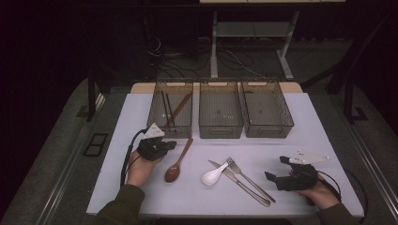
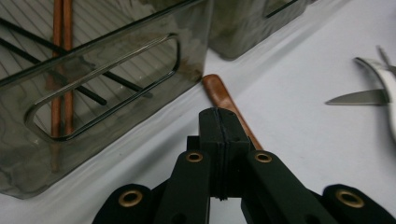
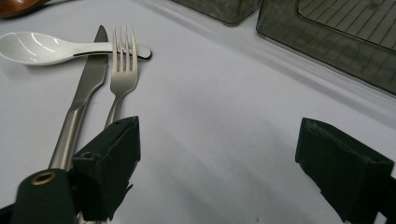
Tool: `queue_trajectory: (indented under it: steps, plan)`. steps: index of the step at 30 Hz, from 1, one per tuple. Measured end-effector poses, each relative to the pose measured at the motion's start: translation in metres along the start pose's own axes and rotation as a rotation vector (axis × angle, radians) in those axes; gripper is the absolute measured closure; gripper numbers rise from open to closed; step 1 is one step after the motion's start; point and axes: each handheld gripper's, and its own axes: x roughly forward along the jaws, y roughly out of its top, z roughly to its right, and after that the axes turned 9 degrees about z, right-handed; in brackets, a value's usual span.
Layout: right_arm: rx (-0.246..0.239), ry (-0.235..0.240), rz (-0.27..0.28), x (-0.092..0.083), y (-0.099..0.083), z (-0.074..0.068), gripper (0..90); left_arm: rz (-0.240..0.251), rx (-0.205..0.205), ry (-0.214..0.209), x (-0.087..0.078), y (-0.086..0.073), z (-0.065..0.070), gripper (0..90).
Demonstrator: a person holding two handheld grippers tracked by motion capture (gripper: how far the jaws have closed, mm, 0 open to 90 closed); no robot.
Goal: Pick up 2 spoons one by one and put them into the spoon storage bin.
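Wooden spoon (image 1: 177, 164) is being shown lying on the white table (image 1: 319, 136), at six o'clock of the left-hand bin (image 1: 172, 132), in which chopsticks (image 1: 176, 110) are being kept. The left gripper (image 1: 171, 144) is being held at the spoon's handle end, its jaws being pressed flat together; in the left gripper view the handle (image 2: 219, 93) is being seen just past the tips, and whether it is pinched cannot be told. The right gripper (image 1: 276, 168) is being rested at three o'clock of the fork (image 1: 248, 178), knife (image 1: 239, 180) and white spoon (image 1: 213, 176), jaws being kept wide apart with nothing between them.
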Motion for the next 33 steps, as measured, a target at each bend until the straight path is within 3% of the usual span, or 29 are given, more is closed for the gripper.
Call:
queue_trajectory:
  steps: [8,12,18,23,33]
  plan:
    - [0.006,0.006,-0.005,0.0,0.0,0.0,14.2,-0.073,0.018,0.006,0.022,0.002,0.002,89.4]
    - [0.008,0.003,0.003,-0.001,0.001,0.0,14.2,-0.111,0.04,0.031,0.032,0.003,0.005,89.4]
    - [0.005,0.005,0.004,-0.001,0.001,-0.001,14.2,-0.114,0.025,0.015,0.038,0.004,0.007,89.4]
    - [0.001,0.007,-0.004,0.0,0.001,-0.001,14.2,-0.116,0.029,-0.006,0.04,0.005,0.01,89.5]
    - [0.0,0.007,-0.002,0.0,0.001,-0.001,14.2,-0.137,0.084,-0.109,0.047,0.009,0.027,89.4]
